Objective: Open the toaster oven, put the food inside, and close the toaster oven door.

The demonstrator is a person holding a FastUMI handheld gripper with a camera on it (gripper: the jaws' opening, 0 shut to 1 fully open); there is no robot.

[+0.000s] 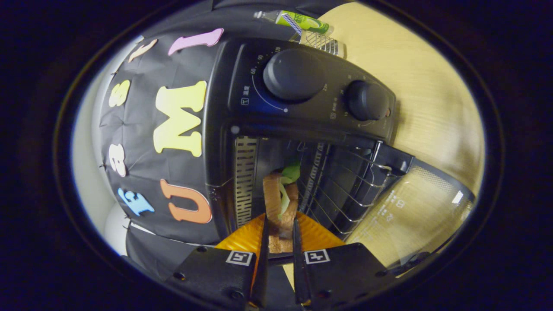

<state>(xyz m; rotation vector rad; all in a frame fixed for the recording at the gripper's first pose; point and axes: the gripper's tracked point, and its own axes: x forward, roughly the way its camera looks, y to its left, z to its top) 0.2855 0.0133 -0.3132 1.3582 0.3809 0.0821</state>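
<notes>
- One sandwich (280, 203) (bread with lettuce) clamped between the two fingers (264, 242).
- One toaster oven (302, 142), two knobs (294, 74), just ahead, door (414, 211) open.
- Two bottles (302, 21) beyond on the worktop (432, 99).

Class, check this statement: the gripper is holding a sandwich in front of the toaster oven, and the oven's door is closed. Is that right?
Not quite. In the gripper view the door is open, swung down from the toaster oven, with the wire rack exposed. The rest holds: the gripper is shut on the sandwich in front of the oven.
</notes>
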